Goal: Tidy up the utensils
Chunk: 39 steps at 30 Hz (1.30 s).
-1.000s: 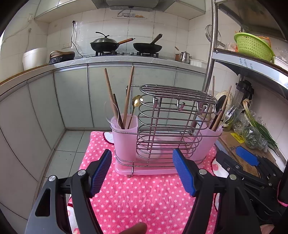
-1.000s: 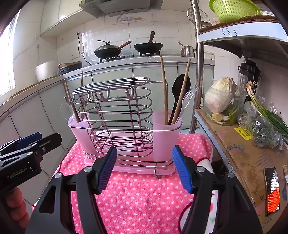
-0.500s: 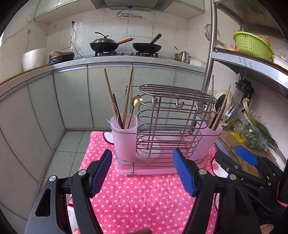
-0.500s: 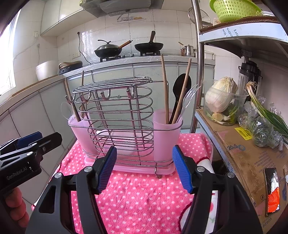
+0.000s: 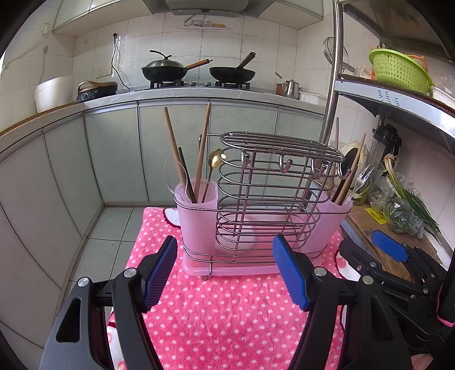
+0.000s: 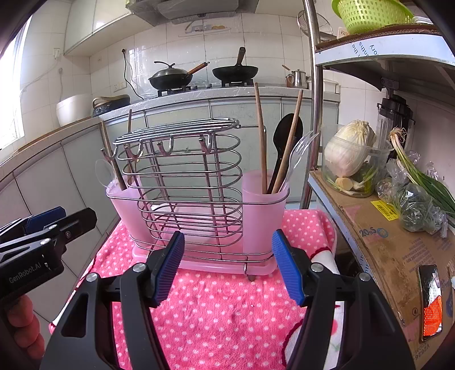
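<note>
A wire utensil rack [image 5: 267, 196] with a pink tray stands on a pink dotted cloth [image 5: 227, 310]. Its left pink cup [image 5: 196, 216] holds wooden chopsticks [image 5: 173, 148], a gold spoon [image 5: 214, 160] and a clear spoon. Its right pink cup [image 6: 264, 210] holds chopsticks [image 6: 260, 133], a black spoon [image 6: 285, 136] and a clear fork [image 6: 301, 148]. My left gripper [image 5: 224, 273] is open and empty in front of the rack. My right gripper [image 6: 227, 267] is open and empty, also in front of the rack; it also shows in the left wrist view [image 5: 389, 250].
A metal shelf post [image 6: 317, 113] stands right of the rack. A cardboard box [image 6: 398, 250] bears a container with cabbage [image 6: 352, 153] and green onions [image 6: 421, 185]. A green basket [image 6: 369, 12] sits on the upper shelf. A counter with woks [image 5: 199, 71] lies behind.
</note>
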Each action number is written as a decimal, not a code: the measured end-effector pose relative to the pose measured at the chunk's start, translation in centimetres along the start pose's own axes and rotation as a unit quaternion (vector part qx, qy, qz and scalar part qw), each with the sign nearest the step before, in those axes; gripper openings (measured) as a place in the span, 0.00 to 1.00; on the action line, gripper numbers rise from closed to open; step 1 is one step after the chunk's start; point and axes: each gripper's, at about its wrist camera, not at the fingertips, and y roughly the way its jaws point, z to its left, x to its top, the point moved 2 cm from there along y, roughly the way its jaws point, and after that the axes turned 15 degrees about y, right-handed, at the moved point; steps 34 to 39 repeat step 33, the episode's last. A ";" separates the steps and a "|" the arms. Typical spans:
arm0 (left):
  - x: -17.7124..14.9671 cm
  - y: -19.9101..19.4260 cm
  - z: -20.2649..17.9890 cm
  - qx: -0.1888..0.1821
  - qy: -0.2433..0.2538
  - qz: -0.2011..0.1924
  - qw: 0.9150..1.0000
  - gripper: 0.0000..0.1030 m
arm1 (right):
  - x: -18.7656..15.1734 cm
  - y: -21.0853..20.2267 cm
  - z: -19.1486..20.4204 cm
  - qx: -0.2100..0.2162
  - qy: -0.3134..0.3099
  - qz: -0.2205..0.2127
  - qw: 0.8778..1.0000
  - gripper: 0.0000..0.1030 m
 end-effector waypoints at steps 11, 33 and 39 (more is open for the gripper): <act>-0.1 0.2 0.0 -0.001 0.001 0.002 1.000 0.67 | 0.0 0.3 -0.2 -0.001 0.000 0.003 1.000 0.63; -0.5 1.3 0.2 0.002 -0.009 0.018 1.000 0.67 | -0.2 1.1 -0.7 -0.003 0.002 0.011 1.000 0.63; -0.5 1.3 0.2 0.002 -0.009 0.018 1.000 0.67 | -0.2 1.1 -0.7 -0.003 0.002 0.011 1.000 0.63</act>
